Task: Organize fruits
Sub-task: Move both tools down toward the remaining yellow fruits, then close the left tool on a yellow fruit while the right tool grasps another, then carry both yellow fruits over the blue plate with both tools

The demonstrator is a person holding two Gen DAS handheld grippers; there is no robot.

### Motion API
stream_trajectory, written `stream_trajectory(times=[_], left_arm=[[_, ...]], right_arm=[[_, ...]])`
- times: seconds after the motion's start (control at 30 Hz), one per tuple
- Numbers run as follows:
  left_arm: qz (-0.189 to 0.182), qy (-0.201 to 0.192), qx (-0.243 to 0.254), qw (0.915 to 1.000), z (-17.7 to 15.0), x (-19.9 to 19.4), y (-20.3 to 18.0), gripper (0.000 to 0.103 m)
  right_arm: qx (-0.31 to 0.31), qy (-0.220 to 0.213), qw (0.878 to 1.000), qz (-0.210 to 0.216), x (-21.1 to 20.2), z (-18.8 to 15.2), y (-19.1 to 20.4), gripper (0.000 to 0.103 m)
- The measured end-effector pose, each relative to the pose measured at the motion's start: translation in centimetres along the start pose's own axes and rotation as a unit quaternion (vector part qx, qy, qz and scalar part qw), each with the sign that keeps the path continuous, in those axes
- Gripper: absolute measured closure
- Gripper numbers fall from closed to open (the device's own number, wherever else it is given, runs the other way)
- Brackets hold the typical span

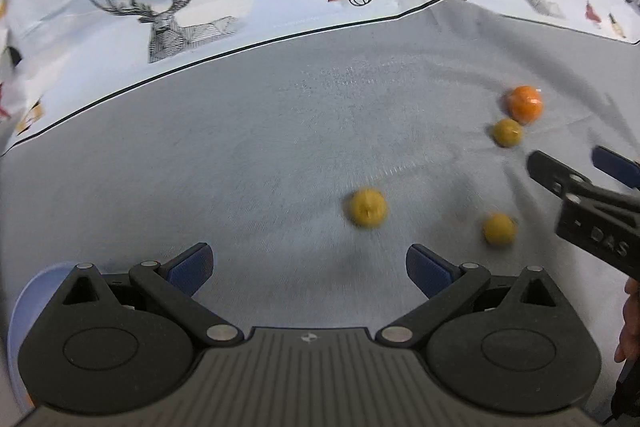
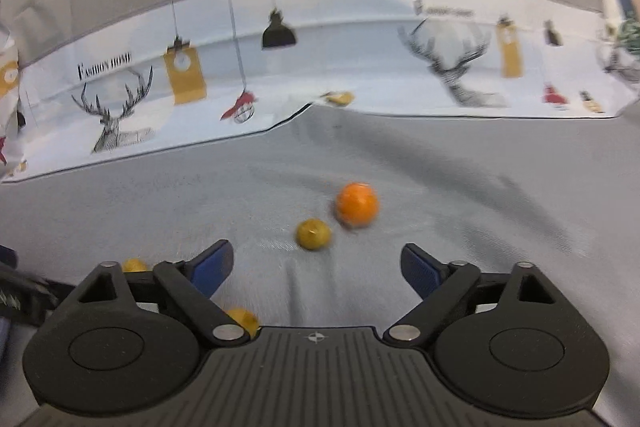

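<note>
Several fruits lie on a grey cloth (image 1: 240,167). In the left wrist view a yellow fruit (image 1: 366,207) sits just ahead of my left gripper (image 1: 308,261), which is open and empty. A second yellow fruit (image 1: 499,229) lies to its right, and further off an orange (image 1: 525,104) touches a small yellow fruit (image 1: 507,132). My right gripper (image 1: 568,159) comes in from the right beside that pair. In the right wrist view my right gripper (image 2: 316,259) is open and empty, with the small yellow fruit (image 2: 313,233) and the orange (image 2: 357,204) just ahead of it.
A white printed cloth with deer and lamps (image 1: 168,23) runs along the far side of the grey cloth. A pale blue rounded thing (image 1: 28,299) shows behind the left gripper's left side. A person's hand (image 1: 630,315) is at the right edge.
</note>
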State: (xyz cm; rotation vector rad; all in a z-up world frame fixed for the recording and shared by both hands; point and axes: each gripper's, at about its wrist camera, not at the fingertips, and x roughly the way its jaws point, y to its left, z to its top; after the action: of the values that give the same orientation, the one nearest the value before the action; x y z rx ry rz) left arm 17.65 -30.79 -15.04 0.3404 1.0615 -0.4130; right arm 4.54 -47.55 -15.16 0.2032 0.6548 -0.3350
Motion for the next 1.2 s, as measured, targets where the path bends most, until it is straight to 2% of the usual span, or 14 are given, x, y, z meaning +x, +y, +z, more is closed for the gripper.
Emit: stream_trajectory(times=[0.17, 0.23, 0.3, 0.33, 0.37, 0.4, 0.43, 0.47, 0.5, 0.57, 0.83, 0.93, 1.07, 1.2], left_arm=[[-0.018, 0.014, 0.005, 0.9997, 1.7, 3.3, -0.7, 0.0], [-0.023, 0.024, 0.008, 0.9994, 2.1, 4.6, -1.1, 0.0], [-0.03, 0.034, 0.009, 0.9989, 2.4, 5.7, -1.3, 0.004], [-0.036, 0.035, 0.009, 0.9987, 2.5, 5.9, -1.4, 0.007], [-0.04, 0.025, 0.01, 0.9988, 2.4, 5.6, -1.4, 0.015], [-0.046, 0.013, 0.017, 0.9987, 2.3, 5.1, -1.4, 0.035], [-0.054, 0.008, 0.025, 0.9982, 2.2, 4.6, -1.5, 0.062], [-0.063, 0.012, 0.026, 0.9976, 2.3, 4.3, -1.5, 0.074], [-0.074, 0.02, 0.019, 0.9969, 2.3, 4.1, -1.2, 0.077], [-0.102, 0.021, -0.003, 0.9946, 2.0, 3.3, -0.3, 0.077], [-0.105, -0.013, -0.029, 0.994, -0.6, -3.7, 2.2, 0.077], [-0.1, -0.03, -0.036, 0.9939, -2.1, -7.4, 3.1, 0.077], [-0.119, -0.054, -0.035, 0.9908, -4.8, -12.9, 4.9, 0.077], [-0.105, -0.068, -0.042, 0.9912, -8.0, -17.6, 6.7, 0.077]], right_arm=[[-0.003, 0.033, 0.999, 0.01, 5.5, 0.5, 0.2, 0.017], [-0.002, 0.045, 0.999, 0.013, 7.1, 0.5, 0.2, 0.022], [0.001, 0.054, 0.998, 0.012, 8.4, 0.4, 0.0, 0.032], [-0.005, 0.041, 0.999, 0.007, 8.5, 0.3, 0.1, 0.051], [-0.015, 0.036, 0.999, 0.004, 8.6, 0.4, 0.2, 0.06], [-0.02, 0.035, 0.999, -0.004, 8.7, 0.4, 0.2, 0.073], [-0.017, 0.034, 0.999, -0.006, 8.6, 0.4, -0.1, 0.073], [-0.01, 0.034, 0.999, -0.001, 8.5, 0.3, -0.5, 0.073], [-0.006, 0.033, 0.999, -0.005, 8.2, 0.2, -0.7, 0.073], [-0.001, 0.029, 0.999, -0.022, 7.3, 0.1, -1.0, 0.073], [0.056, 0.008, 0.998, -0.014, 0.4, -0.1, -1.9, 0.073], [0.06, -0.003, 0.998, 0.004, -3.2, 0.0, -1.0, 0.073], [0.054, -0.017, 0.998, 0.042, -8.5, -0.2, 1.5, 0.073], [0.019, -0.022, 0.996, 0.085, -13.4, -0.7, 5.1, 0.073]])
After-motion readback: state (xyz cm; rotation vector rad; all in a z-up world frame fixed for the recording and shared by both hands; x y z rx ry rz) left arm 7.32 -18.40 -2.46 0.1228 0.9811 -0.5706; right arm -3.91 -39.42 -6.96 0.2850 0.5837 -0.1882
